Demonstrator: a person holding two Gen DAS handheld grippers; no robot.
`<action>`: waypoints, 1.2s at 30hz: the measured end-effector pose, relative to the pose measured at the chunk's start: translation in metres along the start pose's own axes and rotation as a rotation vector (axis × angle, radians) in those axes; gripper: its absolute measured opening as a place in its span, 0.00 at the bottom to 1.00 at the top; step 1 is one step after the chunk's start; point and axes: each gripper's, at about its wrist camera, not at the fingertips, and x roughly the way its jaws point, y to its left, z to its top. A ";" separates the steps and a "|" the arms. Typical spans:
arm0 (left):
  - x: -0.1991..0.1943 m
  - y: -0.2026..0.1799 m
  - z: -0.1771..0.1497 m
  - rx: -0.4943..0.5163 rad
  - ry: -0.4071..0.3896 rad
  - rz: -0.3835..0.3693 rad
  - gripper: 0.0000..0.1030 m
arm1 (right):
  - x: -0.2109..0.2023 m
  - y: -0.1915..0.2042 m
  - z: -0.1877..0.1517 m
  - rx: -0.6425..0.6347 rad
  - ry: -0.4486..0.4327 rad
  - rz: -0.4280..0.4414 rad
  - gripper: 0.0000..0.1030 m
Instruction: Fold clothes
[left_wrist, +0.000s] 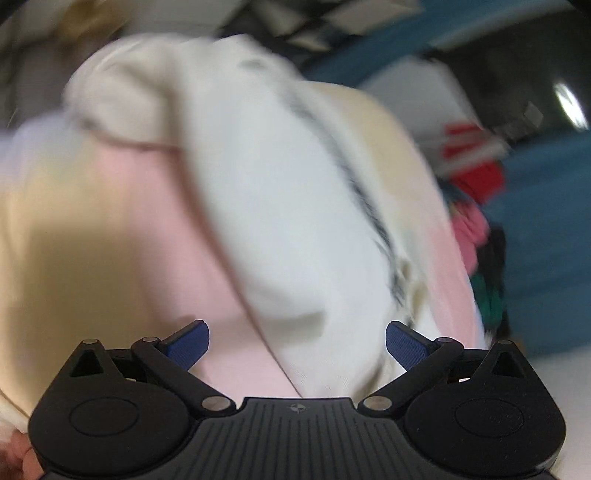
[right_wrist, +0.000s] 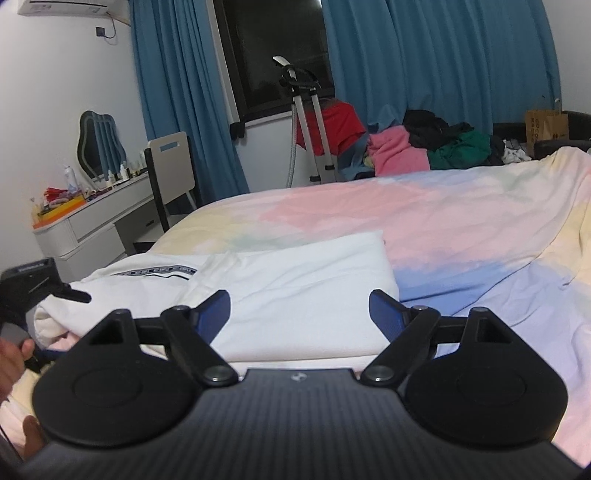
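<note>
A white garment (right_wrist: 295, 288) with a dark patterned stripe lies partly folded on the pastel bedspread (right_wrist: 461, 221). In the left wrist view the same garment (left_wrist: 280, 206) is blurred and fills the middle. My left gripper (left_wrist: 297, 343) is open and empty just above the cloth. My right gripper (right_wrist: 300, 312) is open and empty over the garment's near edge. The left gripper also shows at the left edge of the right wrist view (right_wrist: 33, 291), beside the garment's left end.
A pile of pink, green, black and red clothes (right_wrist: 424, 147) lies at the far side of the bed. A white dressing table (right_wrist: 96, 218) with a chair (right_wrist: 171, 166) stands left. Blue curtains (right_wrist: 443, 74) and a metal stand (right_wrist: 310, 122) are behind.
</note>
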 end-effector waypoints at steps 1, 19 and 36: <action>0.003 0.005 0.010 -0.033 0.005 0.017 1.00 | 0.002 0.001 -0.001 -0.002 0.005 -0.003 0.81; 0.003 0.107 0.108 -0.362 -0.311 -0.152 0.81 | 0.083 0.039 -0.015 -0.112 0.008 -0.001 0.81; -0.042 -0.042 0.062 0.297 -0.718 0.015 0.28 | 0.118 0.047 -0.027 -0.151 0.133 -0.010 0.81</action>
